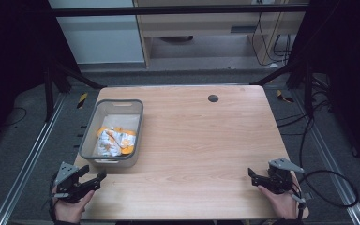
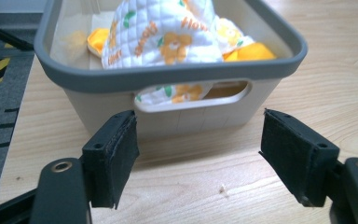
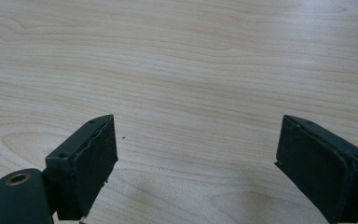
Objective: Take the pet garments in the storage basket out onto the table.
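At the lower corners of the high view, the left gripper (image 1: 81,182) and right gripper (image 1: 268,180) are resting with fingers spread and empty, probably waiting to start, while the grey plastic basket (image 1: 90,132) is holding the white-and-orange quilted cloth (image 1: 114,141) at the left of the light wooden table (image 1: 201,140).

Bin (image 2: 168,77) wall hides the quilted cloth's (image 2: 163,37) lower part.

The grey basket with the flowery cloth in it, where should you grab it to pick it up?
Probably by the handle slot in the near end wall of the basket, coming from the person's side. The left gripper already faces that wall with its jaws open, and the thick rim above the slot gives one jaw something to hook under. The cloth pokes through the slot, so it might get pinched too.
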A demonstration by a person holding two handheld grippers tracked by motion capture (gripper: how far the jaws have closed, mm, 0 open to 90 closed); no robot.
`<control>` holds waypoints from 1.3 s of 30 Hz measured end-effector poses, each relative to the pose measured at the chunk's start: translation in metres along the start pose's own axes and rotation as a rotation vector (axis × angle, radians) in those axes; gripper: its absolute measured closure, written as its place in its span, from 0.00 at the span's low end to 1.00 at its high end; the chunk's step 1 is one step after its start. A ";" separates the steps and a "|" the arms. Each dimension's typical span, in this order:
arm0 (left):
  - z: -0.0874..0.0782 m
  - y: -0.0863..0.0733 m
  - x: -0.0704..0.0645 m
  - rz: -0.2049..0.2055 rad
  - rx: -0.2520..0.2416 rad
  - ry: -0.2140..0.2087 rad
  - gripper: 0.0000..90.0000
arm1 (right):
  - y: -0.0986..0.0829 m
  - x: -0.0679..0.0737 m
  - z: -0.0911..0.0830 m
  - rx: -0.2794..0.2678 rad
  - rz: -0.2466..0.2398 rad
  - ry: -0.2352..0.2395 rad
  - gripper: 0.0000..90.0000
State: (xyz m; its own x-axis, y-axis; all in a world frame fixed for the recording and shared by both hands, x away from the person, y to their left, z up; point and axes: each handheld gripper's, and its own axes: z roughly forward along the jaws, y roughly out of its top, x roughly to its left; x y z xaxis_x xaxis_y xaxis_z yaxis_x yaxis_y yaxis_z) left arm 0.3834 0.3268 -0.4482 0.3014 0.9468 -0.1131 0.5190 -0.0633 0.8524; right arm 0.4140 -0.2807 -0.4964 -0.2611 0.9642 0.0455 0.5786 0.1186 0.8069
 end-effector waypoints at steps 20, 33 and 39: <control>-0.012 0.030 -0.003 0.021 -0.029 -0.029 0.28 | 0.000 0.005 -0.001 -0.004 -0.009 0.010 0.13; -0.009 0.057 -0.003 0.056 -0.031 -0.059 0.27 | 0.000 0.003 -0.003 -0.020 -0.007 0.004 0.12; -0.010 0.068 0.003 0.067 -0.041 -0.078 0.27 | 0.000 0.003 -0.003 -0.023 -0.015 0.002 0.12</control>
State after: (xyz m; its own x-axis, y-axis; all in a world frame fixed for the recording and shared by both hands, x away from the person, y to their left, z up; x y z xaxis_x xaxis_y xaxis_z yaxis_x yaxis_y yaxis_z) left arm 0.4116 0.3282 -0.3852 0.3966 0.9132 -0.0937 0.4632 -0.1110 0.8793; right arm 0.4106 -0.2785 -0.4945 -0.2708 0.9620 0.0343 0.5563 0.1273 0.8211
